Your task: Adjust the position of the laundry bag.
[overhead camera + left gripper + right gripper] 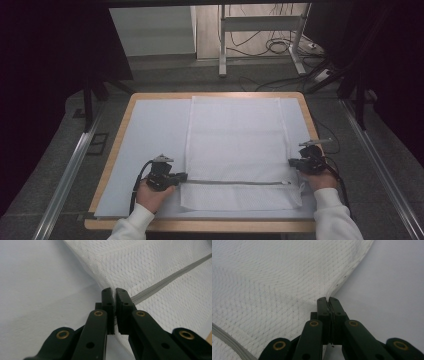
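Both tongs pinch the bag [235, 145] at mid-frame: left tongs [181, 176] one edge, right tongs [294, 162] the other. Folding looks barely begun.

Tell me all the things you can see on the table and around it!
mesh bag: one, white, flat in the middle of the table, both side edges pinched
zipper: one, grey, running across the bag near its front end
sheet: one, pale blue-white, covering the table top under the bag
table: one, light wood rim
cables: several, dark, on the floor beyond the table
left gripper: one, black, jaws closed on the bag's edge by the zipper
right gripper: one, black, jaws closed on the bag's other edge
sleeves: two, white, at the near edge
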The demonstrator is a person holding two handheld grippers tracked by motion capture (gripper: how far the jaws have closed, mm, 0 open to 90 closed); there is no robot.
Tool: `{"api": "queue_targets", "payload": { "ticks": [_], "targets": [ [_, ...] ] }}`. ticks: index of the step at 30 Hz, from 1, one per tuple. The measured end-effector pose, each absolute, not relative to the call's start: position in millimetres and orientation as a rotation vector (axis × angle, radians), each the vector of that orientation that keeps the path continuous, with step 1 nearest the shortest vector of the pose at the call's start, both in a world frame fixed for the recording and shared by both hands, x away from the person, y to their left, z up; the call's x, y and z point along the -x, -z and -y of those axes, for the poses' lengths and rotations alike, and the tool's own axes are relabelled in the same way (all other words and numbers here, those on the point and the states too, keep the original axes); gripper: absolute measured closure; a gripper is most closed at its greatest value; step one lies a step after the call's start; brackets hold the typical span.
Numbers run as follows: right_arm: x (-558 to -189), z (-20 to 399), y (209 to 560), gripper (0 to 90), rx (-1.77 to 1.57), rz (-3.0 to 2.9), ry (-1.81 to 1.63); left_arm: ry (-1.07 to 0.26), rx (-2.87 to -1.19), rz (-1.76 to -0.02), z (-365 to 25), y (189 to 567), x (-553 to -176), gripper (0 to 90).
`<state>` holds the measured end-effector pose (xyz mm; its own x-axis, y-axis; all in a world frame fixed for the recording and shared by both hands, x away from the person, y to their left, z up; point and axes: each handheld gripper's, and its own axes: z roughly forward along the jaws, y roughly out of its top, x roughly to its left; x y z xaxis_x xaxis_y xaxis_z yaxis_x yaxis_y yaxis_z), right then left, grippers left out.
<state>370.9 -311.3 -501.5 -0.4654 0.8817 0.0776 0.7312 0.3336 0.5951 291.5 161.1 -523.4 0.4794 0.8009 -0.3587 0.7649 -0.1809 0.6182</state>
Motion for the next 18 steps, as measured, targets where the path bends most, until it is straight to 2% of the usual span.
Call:
{"api": "queue_targets", "payload": {
  "ticks": [18],
  "targets": [
    [-368.7, 294.4, 502.0, 87.2, -1.414, -2.36, -0.864, -0.056, -1.94, -1.323, -179.2, 524.7, -284.1, 86.5]
  ]
}}
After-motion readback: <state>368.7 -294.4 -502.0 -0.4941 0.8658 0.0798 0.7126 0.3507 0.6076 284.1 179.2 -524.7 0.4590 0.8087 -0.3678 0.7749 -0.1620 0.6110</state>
